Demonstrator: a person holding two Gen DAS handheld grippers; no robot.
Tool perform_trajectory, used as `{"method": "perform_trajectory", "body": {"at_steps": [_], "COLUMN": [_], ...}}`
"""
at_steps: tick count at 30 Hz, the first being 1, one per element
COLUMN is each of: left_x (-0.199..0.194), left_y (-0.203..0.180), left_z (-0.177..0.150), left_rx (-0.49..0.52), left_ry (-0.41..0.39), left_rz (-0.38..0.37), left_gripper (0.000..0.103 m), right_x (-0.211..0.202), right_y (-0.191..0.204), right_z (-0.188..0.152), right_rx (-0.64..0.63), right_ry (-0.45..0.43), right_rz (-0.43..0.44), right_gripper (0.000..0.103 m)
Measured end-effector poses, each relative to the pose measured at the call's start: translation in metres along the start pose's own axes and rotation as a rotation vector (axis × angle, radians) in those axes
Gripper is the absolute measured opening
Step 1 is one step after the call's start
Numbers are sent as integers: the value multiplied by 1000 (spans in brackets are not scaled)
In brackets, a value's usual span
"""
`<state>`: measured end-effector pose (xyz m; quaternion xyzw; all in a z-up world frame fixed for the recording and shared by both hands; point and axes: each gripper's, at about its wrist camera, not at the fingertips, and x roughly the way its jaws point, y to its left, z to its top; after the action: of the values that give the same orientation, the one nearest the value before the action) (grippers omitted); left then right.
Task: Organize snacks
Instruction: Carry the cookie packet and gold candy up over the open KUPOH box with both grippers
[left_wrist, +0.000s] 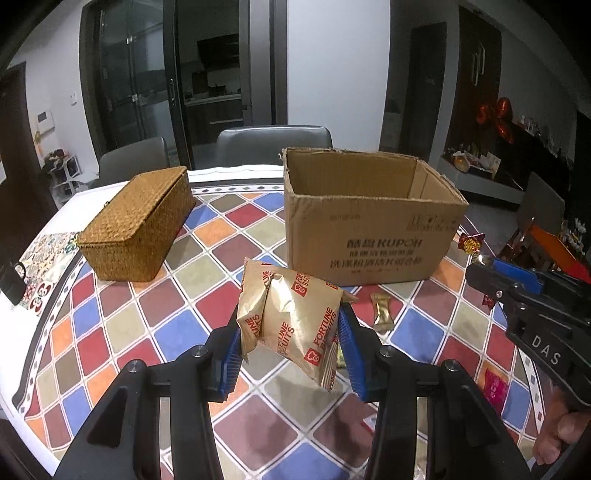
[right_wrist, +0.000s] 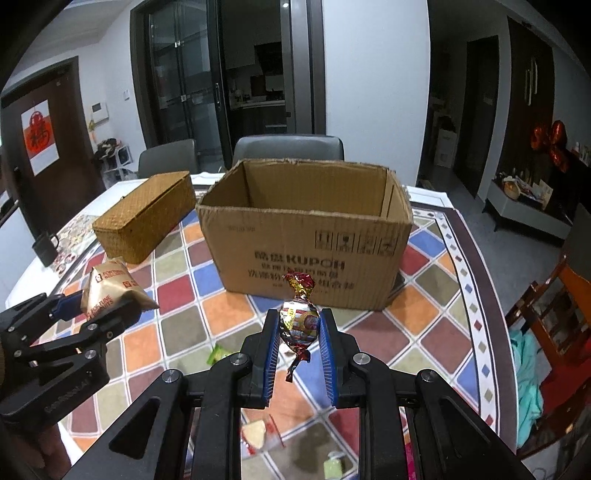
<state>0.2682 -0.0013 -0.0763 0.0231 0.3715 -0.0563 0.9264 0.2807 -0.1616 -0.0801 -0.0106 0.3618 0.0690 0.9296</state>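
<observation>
My left gripper (left_wrist: 290, 332) is shut on a tan Fortune Biscuits packet (left_wrist: 288, 317) and holds it above the table, in front of the open cardboard box (left_wrist: 369, 236). It also shows in the right wrist view (right_wrist: 107, 299) with the packet (right_wrist: 110, 288). My right gripper (right_wrist: 299, 325) is shut on a foil-wrapped candy (right_wrist: 299, 317) with red and gold twisted ends, just before the cardboard box (right_wrist: 306, 254). The right gripper shows at the right of the left wrist view (left_wrist: 480, 266), the candy (left_wrist: 471, 242) at its tip.
A closed wicker basket (left_wrist: 136, 225) stands left of the box. Loose snacks lie on the patterned table: a gold candy (left_wrist: 382, 312), a red packet (left_wrist: 495, 391), a green packet (right_wrist: 218, 352). A black mug (right_wrist: 46, 247) sits at the left edge. Chairs stand behind the table.
</observation>
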Motion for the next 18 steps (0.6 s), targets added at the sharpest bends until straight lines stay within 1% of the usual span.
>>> {"method": "perform_trajectory", "body": {"at_steps": [11,18], "left_x": [9,11], "left_y": [1,3], "left_z": [31,55], "left_rx": [-3,-7], "left_ry": [-20,-63], "left_rz": [0,-9], "left_gripper": [47,47], "right_x": [6,9], "right_y": [-6,-9], "right_z": [31,53], "right_rx": [-2,-3], "right_ry": [-33,-62], "right_rz": [5,-1], "right_gripper": [22,22]}}
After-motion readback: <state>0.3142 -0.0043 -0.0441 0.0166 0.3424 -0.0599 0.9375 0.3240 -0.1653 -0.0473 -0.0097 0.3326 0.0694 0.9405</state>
